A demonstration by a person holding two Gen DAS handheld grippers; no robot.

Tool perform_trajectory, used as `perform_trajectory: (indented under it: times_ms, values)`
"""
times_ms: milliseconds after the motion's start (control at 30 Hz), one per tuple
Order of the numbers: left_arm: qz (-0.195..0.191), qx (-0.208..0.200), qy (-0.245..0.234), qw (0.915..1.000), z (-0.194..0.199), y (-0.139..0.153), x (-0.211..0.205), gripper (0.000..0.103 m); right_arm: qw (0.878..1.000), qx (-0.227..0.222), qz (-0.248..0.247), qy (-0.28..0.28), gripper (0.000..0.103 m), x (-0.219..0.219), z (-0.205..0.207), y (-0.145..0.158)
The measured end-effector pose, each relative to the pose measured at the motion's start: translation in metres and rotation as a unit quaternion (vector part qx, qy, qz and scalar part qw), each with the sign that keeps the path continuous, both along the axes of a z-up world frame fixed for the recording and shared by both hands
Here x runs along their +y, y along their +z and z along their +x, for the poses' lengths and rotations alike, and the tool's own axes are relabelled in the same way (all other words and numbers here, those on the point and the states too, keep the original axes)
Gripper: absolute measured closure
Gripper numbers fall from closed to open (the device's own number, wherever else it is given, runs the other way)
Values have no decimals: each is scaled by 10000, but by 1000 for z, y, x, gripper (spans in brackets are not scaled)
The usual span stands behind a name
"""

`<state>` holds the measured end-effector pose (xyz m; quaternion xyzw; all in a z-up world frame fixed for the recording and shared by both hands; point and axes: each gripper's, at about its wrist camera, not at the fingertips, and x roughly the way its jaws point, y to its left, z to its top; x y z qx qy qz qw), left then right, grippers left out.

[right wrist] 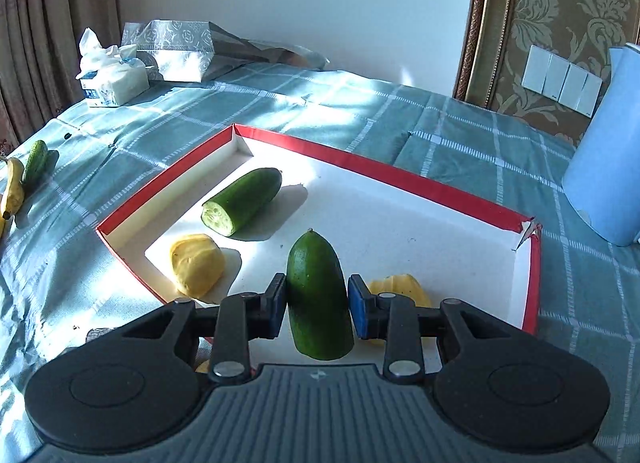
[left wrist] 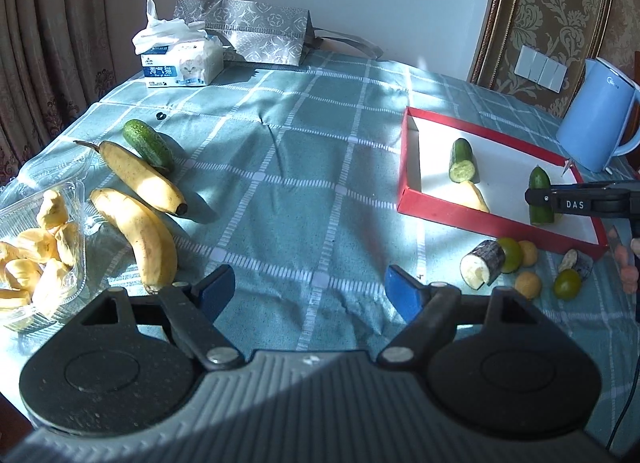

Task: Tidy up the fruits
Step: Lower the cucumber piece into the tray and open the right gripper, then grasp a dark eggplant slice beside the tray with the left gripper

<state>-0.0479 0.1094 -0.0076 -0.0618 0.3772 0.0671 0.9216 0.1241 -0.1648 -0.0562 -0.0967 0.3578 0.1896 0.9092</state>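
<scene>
The right gripper [right wrist: 317,305] clamps an upright green cucumber half [right wrist: 318,295] over the red-rimmed white cardboard tray [right wrist: 420,179]. The left gripper [left wrist: 310,289] stands open and empty; two yellow bananas [left wrist: 140,183] lie at its 10 o'clock.

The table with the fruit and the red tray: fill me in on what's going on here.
A person is sorting produce with two handheld grippers. The right gripper is shut on a cut cucumber half, holding it upright over the red tray. The tray already holds another cucumber half and a yellow jackfruit piece. The left gripper is open and empty above the checked tablecloth. Two bananas, a whole cucumber and a clear box of jackfruit lie off to its left.
</scene>
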Motion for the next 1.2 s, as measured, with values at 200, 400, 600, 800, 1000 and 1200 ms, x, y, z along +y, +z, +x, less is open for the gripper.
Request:
perform_trajectory:
  times_ms: [200, 400, 600, 800, 1000, 1200]
  values:
    - [102, 31, -13, 9999, -3, 0, -8, 23, 9998, 204, 36, 51, 69, 2, 15, -6]
    - [169, -46, -300, 9994, 11, 4, -24, 23, 9961, -783, 394, 49, 57, -26, -19, 58]
    - [450, -206, -882, 9949, 29, 1, -55, 19, 9924, -1111, 520, 69, 32, -63, -95, 81]
    - [545, -113, -1505, 9870, 47, -12, -81, 19, 9974, -290, 303, -590, 32, -90, -149, 29]
    - [932, -195, -2399, 9661, 60, -21, -102, 19, 9949, -107, 311, -952, 32, -100, -170, 16]
    - [980, -70, -3046, 9474, 75, -31, -113, 21, 9928, -155, 310, -1146, 32, -100, -176, 20]
